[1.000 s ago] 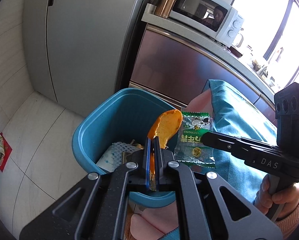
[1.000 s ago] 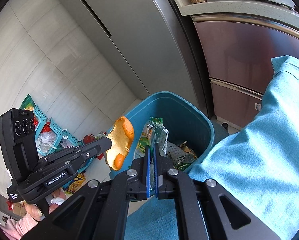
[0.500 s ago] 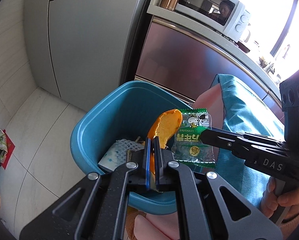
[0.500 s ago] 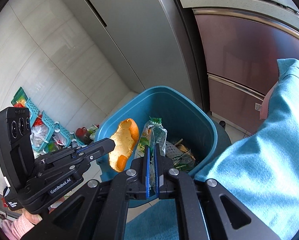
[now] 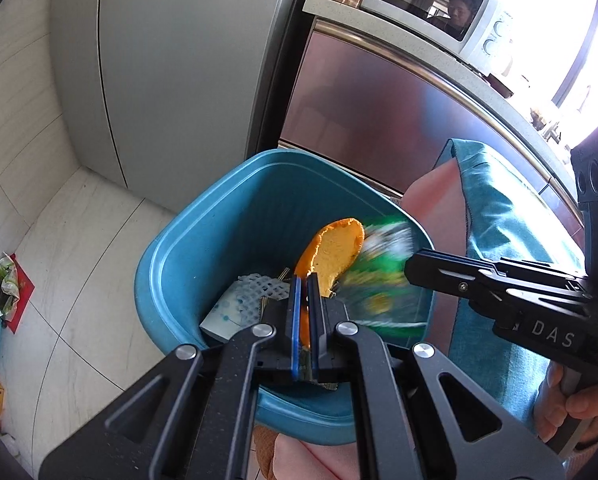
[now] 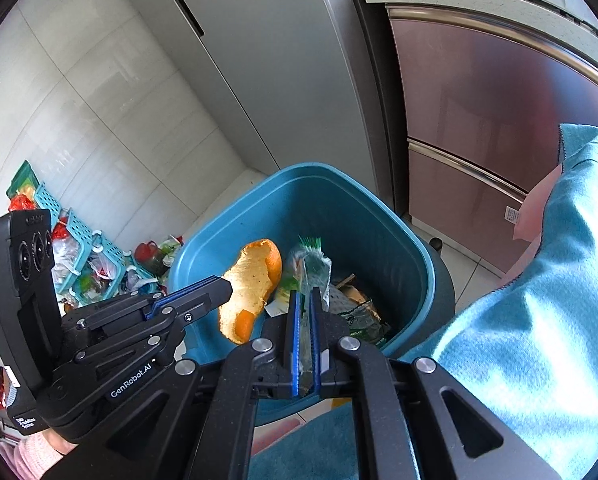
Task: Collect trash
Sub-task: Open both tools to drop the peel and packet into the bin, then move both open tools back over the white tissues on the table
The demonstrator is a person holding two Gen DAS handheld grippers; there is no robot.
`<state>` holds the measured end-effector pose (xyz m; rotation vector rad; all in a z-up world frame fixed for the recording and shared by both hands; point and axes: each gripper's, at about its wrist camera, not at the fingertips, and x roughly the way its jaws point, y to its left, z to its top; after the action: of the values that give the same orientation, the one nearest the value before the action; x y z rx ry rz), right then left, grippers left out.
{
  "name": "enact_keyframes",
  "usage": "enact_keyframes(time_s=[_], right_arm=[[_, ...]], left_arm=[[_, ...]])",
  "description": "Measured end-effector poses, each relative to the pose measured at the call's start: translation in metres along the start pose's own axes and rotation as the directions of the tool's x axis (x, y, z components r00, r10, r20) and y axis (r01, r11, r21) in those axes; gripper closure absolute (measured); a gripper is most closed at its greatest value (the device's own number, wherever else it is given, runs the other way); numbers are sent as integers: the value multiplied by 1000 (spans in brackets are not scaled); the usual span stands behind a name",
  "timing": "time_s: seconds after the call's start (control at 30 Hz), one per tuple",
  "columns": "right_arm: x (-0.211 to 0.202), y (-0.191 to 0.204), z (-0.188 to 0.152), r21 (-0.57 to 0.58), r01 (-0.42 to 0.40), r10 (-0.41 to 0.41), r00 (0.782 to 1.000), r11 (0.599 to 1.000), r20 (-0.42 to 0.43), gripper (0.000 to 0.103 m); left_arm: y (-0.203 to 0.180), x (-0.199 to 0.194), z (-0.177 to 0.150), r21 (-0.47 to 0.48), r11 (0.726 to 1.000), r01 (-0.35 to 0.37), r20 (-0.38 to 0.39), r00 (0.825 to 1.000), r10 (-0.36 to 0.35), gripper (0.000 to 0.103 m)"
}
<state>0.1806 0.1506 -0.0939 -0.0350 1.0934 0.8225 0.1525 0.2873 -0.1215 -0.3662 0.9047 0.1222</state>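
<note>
A: Left tool point(image 5: 303, 280) is clamped on the orange peel point(image 5: 335, 250), pinching its lower end, so the peel's long axis stands up and leans right, over the open mouth of the blue bin point(image 5: 167, 256).

B: And the right tool point(image 6: 303, 295)?

A: Pads nearly together, with the green snack wrapper point(image 6: 313, 258) between them and sticking up past the tips. The left wrist view shows that wrapper smeared with motion blur, so I can't tell how firmly it is gripped. I'd log it as closed on the wrapper.

B: Where do both items sit relative to the bin?

A: Both hang above the bin's inside, not over its rim. Peel on the left, wrapper just beside it on the right, and whether they touch is unclear. Bin already has a white foam net point(image 5: 255, 292) and other scraps at the bottom.

B: What does the coming move turn on?

A: The bin lies straight below and ahead of both tips, which are angled down into it. My guess is that plain letting go drops each piece inside. Neither hand is clearly nearer; both are over the opening.

B: Risk?

A: Light wrapper might cling to a pad or drift toward the teal cloth point(image 6: 539, 320) on the right.
</note>
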Motion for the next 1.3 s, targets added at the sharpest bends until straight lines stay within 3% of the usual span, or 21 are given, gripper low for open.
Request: enact_keyframes(time_s=[0.27, 0.43, 0.5, 0.57, 0.87, 1.03, 1.3], right_arm=[[-2, -1, -2, 0, -5, 5, 1000, 1000, 2, 98], [-14, -7, -9, 5, -23, 23, 999, 1000, 37, 90], [-26, -9, -14, -4, -27, 28, 998, 1000, 64, 87], [-41, -12, -20, -7, -34, 35, 995, 999, 98, 76], [-131, -41, -62, -7, -18, 19, 962, 1000, 273, 61], [-182, -69, -99, 32, 7, -18, 935, 999, 355, 54], [-249, -126, -168, 233, 84, -177, 894, 969, 413, 54]], left_arm=[[-2, 1, -1, 5, 1000, -6, 9, 1000, 6, 95], [-11, -15, -2, 42, 999, -21, 48, 999, 19, 84], [-17, -25, -3, 63, 998, -22, 71, 997, 18, 80], [-24, -36, -4, 83, 996, -19, 95, 995, 11, 75], [-79, -84, -13, 198, 979, 55, 183, 979, -92, 58], [-124, -97, -26, 295, 944, 147, 164, 966, -201, 53], [-214, -87, -58, 453, 840, 298, 23, 938, -345, 52]])
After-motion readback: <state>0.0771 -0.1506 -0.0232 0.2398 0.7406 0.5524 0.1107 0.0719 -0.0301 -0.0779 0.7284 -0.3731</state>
